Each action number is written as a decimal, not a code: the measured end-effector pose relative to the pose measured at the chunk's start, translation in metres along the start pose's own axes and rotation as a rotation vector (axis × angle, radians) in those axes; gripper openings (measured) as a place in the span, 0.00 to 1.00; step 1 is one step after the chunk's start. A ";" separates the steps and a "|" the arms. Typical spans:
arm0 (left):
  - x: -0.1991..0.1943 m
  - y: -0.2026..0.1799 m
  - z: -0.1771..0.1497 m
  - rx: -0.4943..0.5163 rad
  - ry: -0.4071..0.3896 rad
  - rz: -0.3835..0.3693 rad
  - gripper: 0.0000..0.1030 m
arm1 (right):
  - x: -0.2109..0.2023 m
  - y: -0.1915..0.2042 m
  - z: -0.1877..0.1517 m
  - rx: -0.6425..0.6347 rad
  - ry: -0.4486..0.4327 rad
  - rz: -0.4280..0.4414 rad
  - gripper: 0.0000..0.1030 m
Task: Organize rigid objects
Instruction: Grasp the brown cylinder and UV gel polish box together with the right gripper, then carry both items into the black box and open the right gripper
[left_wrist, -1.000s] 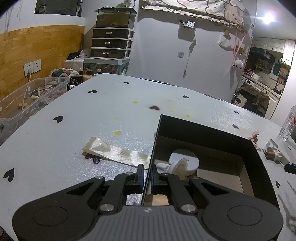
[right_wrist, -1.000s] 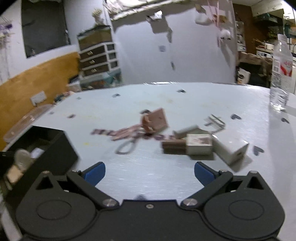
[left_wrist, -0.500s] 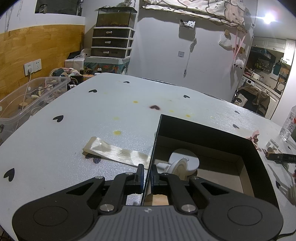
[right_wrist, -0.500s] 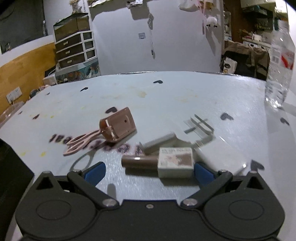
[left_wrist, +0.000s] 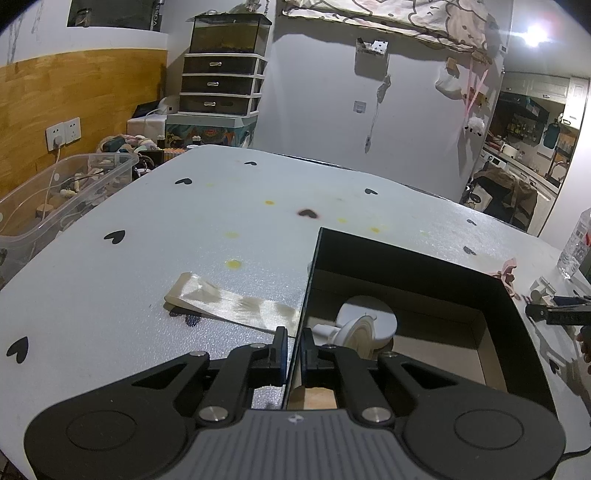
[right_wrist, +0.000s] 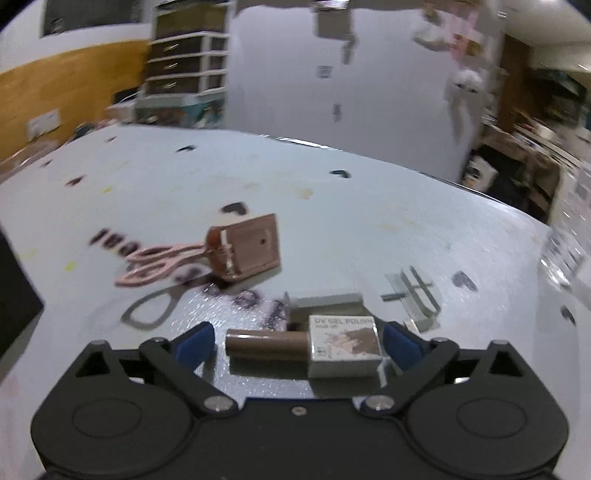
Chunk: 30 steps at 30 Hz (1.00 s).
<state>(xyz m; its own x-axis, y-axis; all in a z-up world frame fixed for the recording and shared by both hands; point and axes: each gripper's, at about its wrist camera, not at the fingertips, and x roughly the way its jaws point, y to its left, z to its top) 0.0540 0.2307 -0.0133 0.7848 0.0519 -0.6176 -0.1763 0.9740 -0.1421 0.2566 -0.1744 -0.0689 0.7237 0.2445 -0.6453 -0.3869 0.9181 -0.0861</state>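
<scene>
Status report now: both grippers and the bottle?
Left gripper shut on box wall. Right gripper open, bottle lying between fingers, untouched. Nothing in the way.

The table (left_wrist: 155, 236) had a matt, finely grained white surface. The ribbon (left_wrist: 229, 304) looked like glossy satin cloth. The box (left_wrist: 413, 264) was matt black outside, brown card within. The bin (left_wrist: 55, 192) was clear plastic. The bottle (right_wrist: 345, 345) had a matt brown cap.

White table (left_wrist: 147, 258) bears black box (left_wrist: 406, 266), ribbon (left_wrist: 229, 302), polish bottle (right_wrist: 314, 345).
</scene>
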 end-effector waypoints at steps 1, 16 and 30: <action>0.000 0.000 0.000 0.000 0.000 0.001 0.06 | 0.001 -0.002 0.001 -0.019 0.007 0.019 0.97; 0.000 0.000 0.000 -0.001 0.001 0.000 0.06 | -0.007 -0.008 0.000 0.026 0.032 0.093 0.83; 0.000 -0.001 0.001 -0.001 0.000 0.002 0.06 | -0.105 0.101 0.034 -0.182 -0.176 0.537 0.83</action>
<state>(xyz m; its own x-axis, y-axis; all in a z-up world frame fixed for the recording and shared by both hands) 0.0548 0.2296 -0.0120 0.7843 0.0538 -0.6181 -0.1786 0.9736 -0.1419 0.1608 -0.0969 0.0155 0.4774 0.7221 -0.5007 -0.8055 0.5873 0.0790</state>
